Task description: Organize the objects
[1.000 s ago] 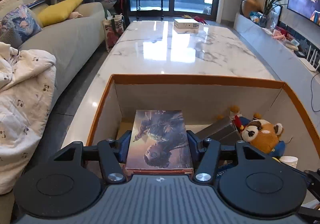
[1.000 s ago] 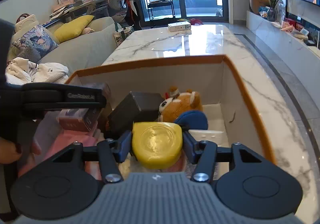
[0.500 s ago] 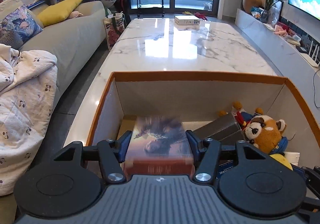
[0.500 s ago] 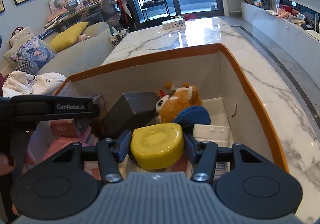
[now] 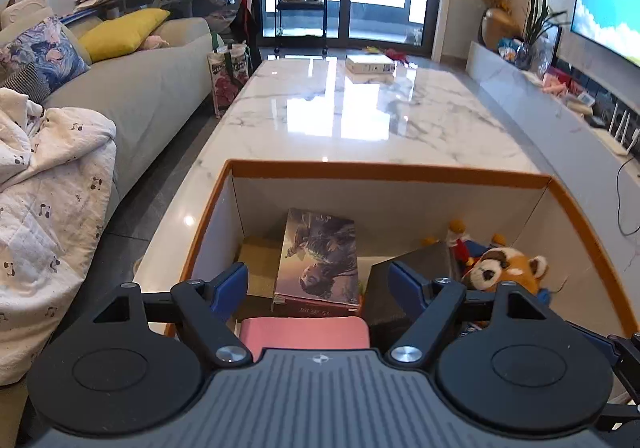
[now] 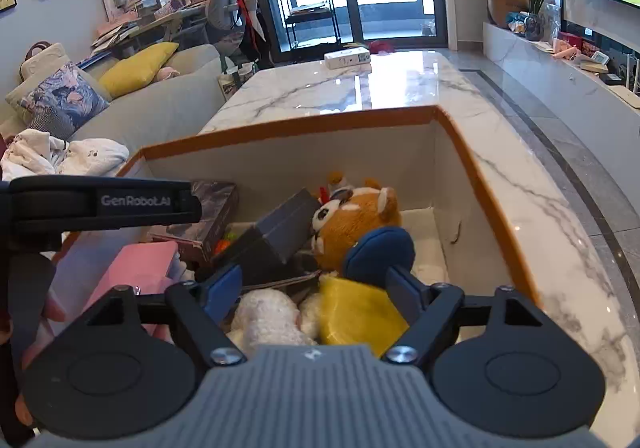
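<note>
Left tongs [image 5: 318,282] opening above book [image 5: 320,256], right tongs [image 6: 314,288] opening over yellow case [image 6: 356,314]; neither gripped, inside box [image 5: 384,171].

The table [image 5: 360,115] is polished marble, glossy with reflections. The box [image 5: 384,171] looks like matt cardboard. The book [image 5: 320,252] has a smooth printed cover. The red panda toy [image 5: 504,272] is fuzzy plush; the yellow case [image 6: 356,312] looks like smooth plastic.

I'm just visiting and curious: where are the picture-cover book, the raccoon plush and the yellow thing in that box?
Picture-cover book [image 5: 320,254]: left wrist view, middle of its cover.
Raccoon plush [image 6: 352,219]: right wrist view, on its orange head.
Yellow thing [image 6: 356,314]: right wrist view, middle of its top face.
</note>
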A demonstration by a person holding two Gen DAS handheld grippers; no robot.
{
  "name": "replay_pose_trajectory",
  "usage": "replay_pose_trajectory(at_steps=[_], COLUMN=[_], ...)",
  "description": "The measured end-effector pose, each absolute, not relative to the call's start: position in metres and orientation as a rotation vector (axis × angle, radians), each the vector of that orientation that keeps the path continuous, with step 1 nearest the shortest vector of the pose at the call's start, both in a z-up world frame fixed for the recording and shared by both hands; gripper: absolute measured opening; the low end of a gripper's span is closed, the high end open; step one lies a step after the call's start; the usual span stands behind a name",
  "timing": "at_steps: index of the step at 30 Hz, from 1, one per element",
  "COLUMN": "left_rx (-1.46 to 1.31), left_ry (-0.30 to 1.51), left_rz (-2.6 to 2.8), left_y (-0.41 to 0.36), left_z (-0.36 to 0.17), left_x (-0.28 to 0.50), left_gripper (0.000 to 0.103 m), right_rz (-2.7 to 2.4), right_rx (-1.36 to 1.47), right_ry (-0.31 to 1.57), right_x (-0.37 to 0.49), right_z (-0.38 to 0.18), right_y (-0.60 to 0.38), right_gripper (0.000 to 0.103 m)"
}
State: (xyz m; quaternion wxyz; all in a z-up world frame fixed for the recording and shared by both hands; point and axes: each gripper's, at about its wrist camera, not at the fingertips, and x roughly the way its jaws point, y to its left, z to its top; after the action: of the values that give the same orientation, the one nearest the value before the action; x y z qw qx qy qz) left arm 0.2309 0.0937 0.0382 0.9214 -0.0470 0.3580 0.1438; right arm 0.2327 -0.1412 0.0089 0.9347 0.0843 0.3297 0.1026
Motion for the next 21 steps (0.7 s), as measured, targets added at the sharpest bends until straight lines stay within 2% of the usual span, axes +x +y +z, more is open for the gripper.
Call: replay_pose_trajectory(at_steps=[13, 21], left_rx=[-0.046, -0.074], left_ry=[0.680, 0.722], left_rz=[0.311, 0.358], left_y=[0.074, 0.073], left_z=[0.062, 0.073], left_x=[0.193, 0.154], left_gripper=[0.091, 0.093], right_rz=[0.228, 0.190], right_rx=[0.165, 0.099], right_ry=[0.618, 0.584], right_x=[0.205, 0.167], right_z=[0.034, 0.052], right_y=[-0.149, -0.152], right_gripper=[0.086, 0.092])
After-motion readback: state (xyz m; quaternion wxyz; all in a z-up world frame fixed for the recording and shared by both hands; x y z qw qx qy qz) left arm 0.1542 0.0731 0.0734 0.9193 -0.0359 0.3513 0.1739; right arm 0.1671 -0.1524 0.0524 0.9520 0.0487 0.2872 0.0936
